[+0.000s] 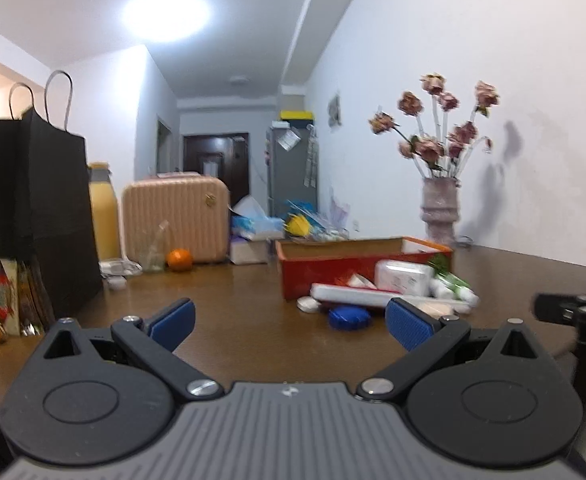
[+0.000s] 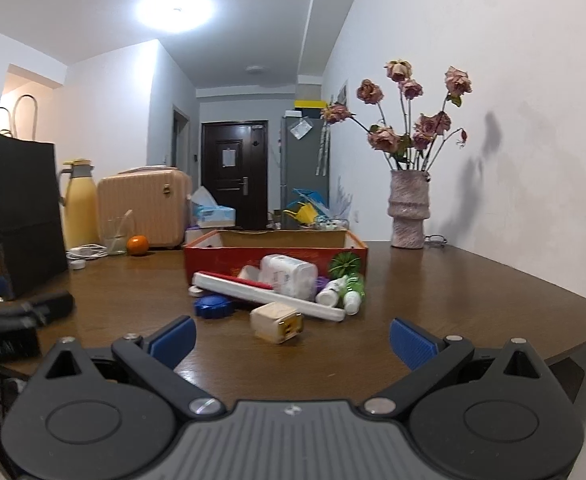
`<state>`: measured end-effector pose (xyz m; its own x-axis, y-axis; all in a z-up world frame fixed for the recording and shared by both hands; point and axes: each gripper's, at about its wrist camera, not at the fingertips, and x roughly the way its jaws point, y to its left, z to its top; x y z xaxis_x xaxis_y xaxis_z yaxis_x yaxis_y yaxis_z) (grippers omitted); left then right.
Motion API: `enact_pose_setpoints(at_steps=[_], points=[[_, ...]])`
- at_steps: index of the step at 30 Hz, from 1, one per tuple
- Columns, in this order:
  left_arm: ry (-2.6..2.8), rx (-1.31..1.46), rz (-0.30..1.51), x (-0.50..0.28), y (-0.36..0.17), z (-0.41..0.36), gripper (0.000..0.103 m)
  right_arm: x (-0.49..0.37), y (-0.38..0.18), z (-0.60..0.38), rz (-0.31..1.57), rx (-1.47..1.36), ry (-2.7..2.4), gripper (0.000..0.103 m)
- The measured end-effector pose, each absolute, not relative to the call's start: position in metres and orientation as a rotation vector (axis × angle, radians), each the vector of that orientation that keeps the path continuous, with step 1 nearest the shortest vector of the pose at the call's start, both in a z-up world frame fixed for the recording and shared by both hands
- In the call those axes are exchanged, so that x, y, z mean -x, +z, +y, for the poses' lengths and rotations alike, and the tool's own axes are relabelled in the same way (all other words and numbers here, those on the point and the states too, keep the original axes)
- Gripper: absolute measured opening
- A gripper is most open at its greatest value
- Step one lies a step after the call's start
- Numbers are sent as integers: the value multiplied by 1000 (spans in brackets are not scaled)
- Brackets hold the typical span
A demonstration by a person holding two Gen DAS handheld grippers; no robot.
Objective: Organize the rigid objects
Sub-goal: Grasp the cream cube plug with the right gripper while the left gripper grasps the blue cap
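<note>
A red cardboard box (image 2: pixel 229 258) (image 1: pixel 325 270) stands open on the brown table (image 2: pixel 453 292). In front of it lies a pile: a long white and red case (image 2: pixel 269 294) (image 1: pixel 353 294), a white packet (image 2: pixel 287 274), white and green bottles (image 2: pixel 347 290), a blue round lid (image 2: pixel 213 306) (image 1: pixel 349 317), and a cream charger plug (image 2: pixel 277 322) nearest me. My right gripper (image 2: pixel 293 340) is open and empty, just short of the plug. My left gripper (image 1: pixel 289 320) is open and empty, left of the pile.
A vase of dried roses (image 2: pixel 409 216) stands at the back right by the wall. At the left are black paper bags (image 1: pixel 41 216), a yellow flask (image 2: pixel 79 208), a pink case (image 2: pixel 145 208), a glass (image 2: pixel 116 232) and an orange (image 2: pixel 137 245).
</note>
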<state>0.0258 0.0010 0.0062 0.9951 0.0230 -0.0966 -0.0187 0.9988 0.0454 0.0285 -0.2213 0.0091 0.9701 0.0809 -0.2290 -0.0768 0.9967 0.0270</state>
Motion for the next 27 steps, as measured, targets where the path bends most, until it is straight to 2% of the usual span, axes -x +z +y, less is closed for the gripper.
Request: enact_pose_setpoints(at_steps=[5, 13, 23, 27], points=[[26, -68, 99, -54, 8, 1, 103, -55, 7, -234, 238, -30, 55, 103], [-76, -64, 202, -104, 5, -4, 103, -113, -3, -246, 256, -105, 138, 103], [-115, -120, 405, -180, 5, -22, 103, -187, 5, -232, 442, 47, 324, 103], [-143, -79, 484, -218, 4, -25, 103, -213, 1, -225, 489, 110, 369, 91]])
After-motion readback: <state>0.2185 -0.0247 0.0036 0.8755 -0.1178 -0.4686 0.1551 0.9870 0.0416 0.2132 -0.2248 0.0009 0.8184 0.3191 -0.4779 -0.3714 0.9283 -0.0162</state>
